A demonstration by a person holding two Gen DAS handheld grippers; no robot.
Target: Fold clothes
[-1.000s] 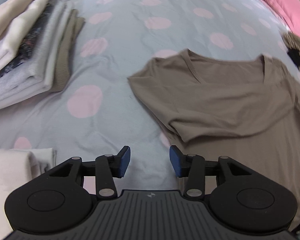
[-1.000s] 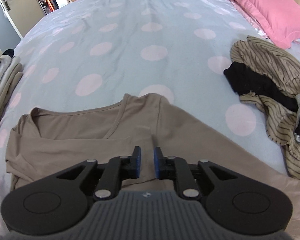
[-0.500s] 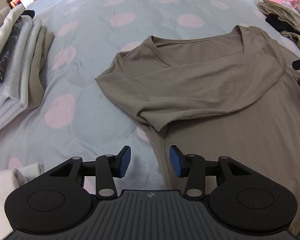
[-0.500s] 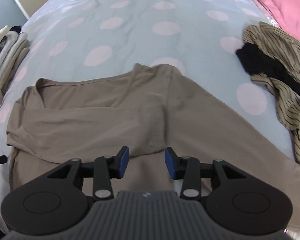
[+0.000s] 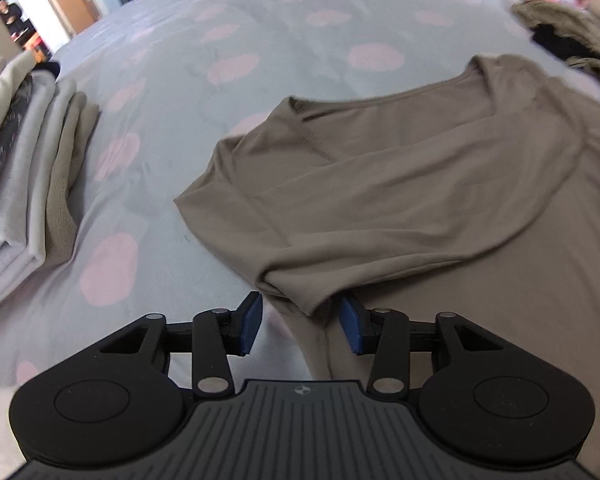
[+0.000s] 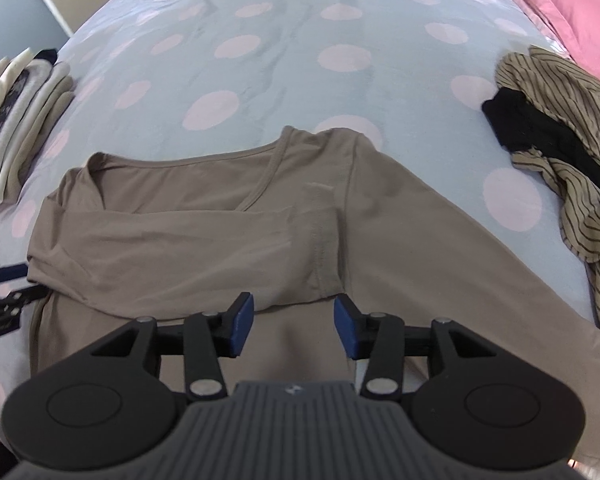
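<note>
A brown long-sleeved top [image 6: 204, 240] lies flat on the bed [image 6: 284, 80], neck away from both tools. The bed has a pale blue cover with pink dots. One sleeve [image 6: 180, 248] is folded across the chest of the top.

The left hand-held gripper [image 5: 300, 328] points down at the bed. Its jaws have just been closing a bit, but they are partly open with a gap, and they hold nothing. The folded corner of the sleeve [image 5: 304, 296] sits right between its blue pads [image 5: 249, 326], and the pads do not press on it.

The right hand-held gripper [image 6: 294, 330] hangs over the middle of the top. Its jaws have just been opening, and they stand partly open with nothing in them. The end of the folded sleeve lies just in front of it.

To the left of the left tool, well apart, is a stack of folded clothes [image 5: 24, 176]. To the right of the right tool, well apart, is a messy heap with a striped shirt [image 6: 568, 168] and a black cloth [image 6: 540, 136]. Far off past that heap is a pink pillow [image 6: 572, 4]
</note>
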